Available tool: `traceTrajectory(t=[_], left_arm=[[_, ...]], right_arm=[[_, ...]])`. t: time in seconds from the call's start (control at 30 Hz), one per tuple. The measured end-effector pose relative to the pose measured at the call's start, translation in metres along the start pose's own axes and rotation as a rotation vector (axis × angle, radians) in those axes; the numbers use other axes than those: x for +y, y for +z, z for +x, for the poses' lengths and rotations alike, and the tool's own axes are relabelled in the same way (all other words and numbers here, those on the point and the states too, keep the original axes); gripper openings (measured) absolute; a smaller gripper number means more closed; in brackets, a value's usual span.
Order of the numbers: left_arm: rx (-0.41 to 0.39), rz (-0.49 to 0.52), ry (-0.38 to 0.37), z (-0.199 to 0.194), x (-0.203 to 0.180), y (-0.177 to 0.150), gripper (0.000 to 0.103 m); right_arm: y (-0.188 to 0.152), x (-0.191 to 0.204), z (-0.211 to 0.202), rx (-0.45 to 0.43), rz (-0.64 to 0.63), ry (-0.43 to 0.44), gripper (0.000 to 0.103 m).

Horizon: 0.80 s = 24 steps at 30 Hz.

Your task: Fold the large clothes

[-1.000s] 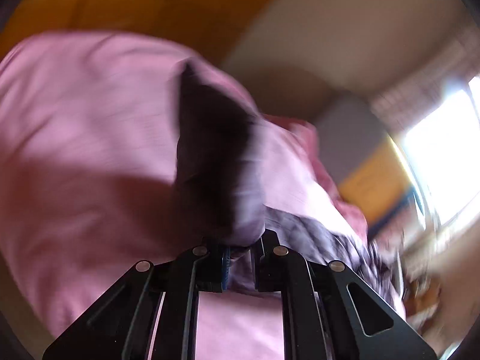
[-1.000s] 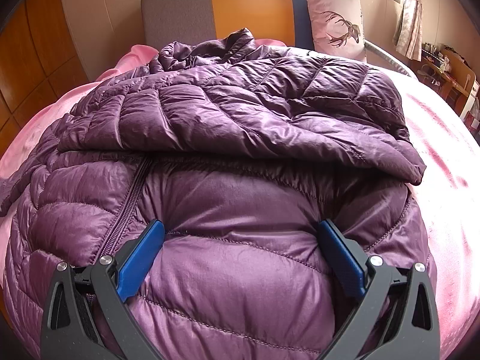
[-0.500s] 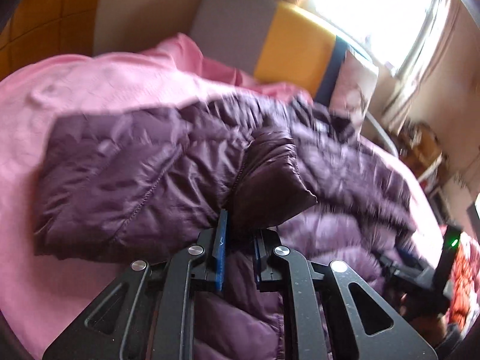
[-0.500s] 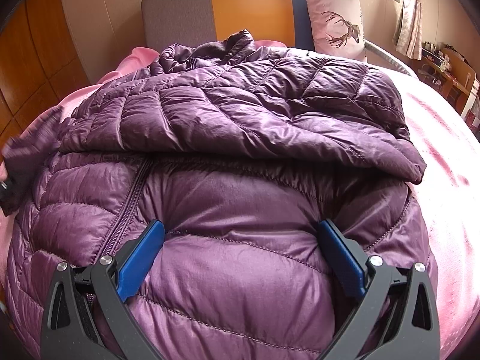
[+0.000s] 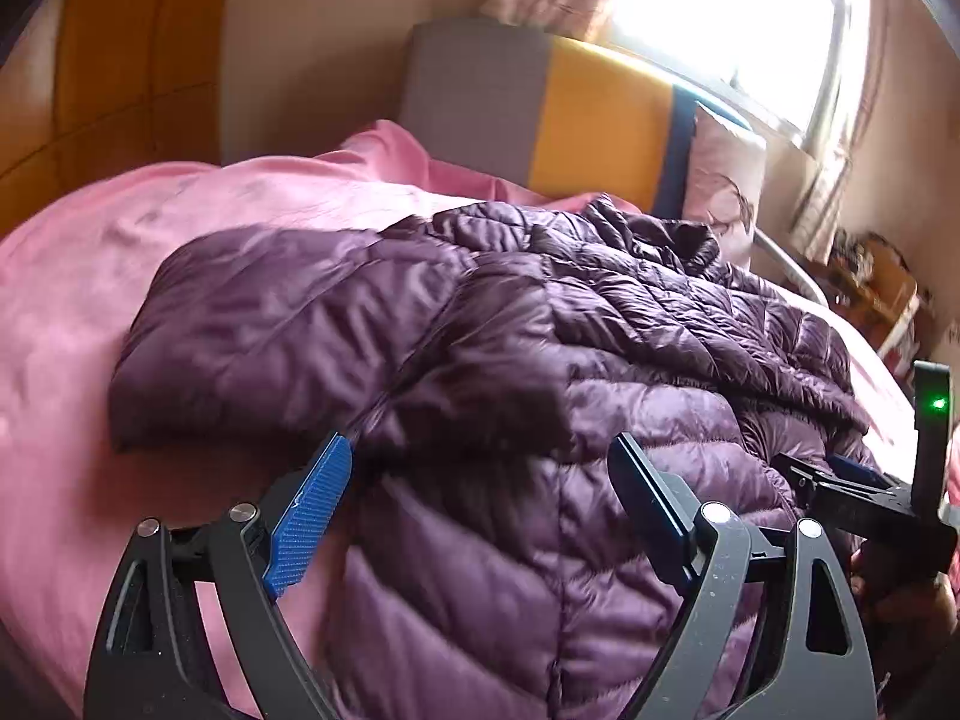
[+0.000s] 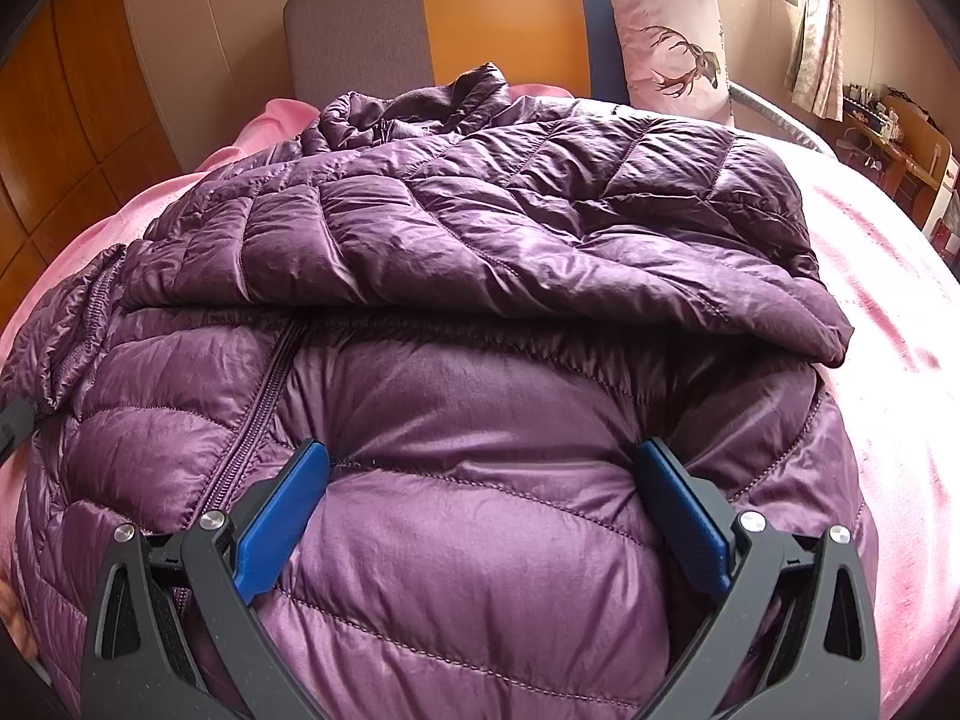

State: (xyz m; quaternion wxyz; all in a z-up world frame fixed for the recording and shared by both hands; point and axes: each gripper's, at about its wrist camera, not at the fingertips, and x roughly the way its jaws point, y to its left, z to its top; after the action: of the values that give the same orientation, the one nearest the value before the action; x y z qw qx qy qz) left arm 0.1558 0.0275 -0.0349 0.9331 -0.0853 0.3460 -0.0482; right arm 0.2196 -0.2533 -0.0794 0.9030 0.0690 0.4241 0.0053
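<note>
Puffy jacket half folded, sleeve just let go.

The purple down jacket (image 6: 480, 312) lies on the pink bedspread (image 5: 78, 324), its sleeve (image 5: 288, 324) ahead of the left gripper (image 5: 480, 498), whose jaws have just been opening and now stand wide, pressing nothing. The right gripper (image 6: 480, 504), also spread, straddles the hem; the springy fill could unfold the sleeve.

The quilted purple down jacket (image 6: 480, 252) lies on the pink bedspread (image 6: 888, 312). Behind the jacket stands the grey, orange and blue padded headboard (image 6: 498, 6); the deer-print pillow (image 6: 666, 30) leans behind-right of the jacket.
</note>
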Motion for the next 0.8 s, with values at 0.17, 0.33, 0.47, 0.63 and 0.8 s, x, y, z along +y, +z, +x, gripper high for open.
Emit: traceTrajectory(t=[0.17,0.33,0.47,0.63,0.8], left_arm=[[0.07,-0.079,-0.002,0.015,0.018,-0.015,0.086],[0.074,-0.128,-0.028,0.022,0.031,-0.022,0.085],[0.073,-0.114,-0.019,0.024,0.028,-0.024,0.085],[0.074,-0.111,-0.017,0.024,0.027,-0.023,0.086],[0.07,-0.112,-0.02,0.024,0.027,-0.024,0.086]], right_arm=[[0.01,0.003,-0.004,0.031,0.007,0.0,0.101],[0.032,0.029,-0.029,-0.009,0.058,0.255,0.097],[0.051,0.077,-0.022,0.051,0.018,0.471,0.092],[0.073,0.132,0.007,0.158,-0.006,0.614,0.088],[0.082,0.159,0.033,0.231,-0.008,0.628,0.087]])
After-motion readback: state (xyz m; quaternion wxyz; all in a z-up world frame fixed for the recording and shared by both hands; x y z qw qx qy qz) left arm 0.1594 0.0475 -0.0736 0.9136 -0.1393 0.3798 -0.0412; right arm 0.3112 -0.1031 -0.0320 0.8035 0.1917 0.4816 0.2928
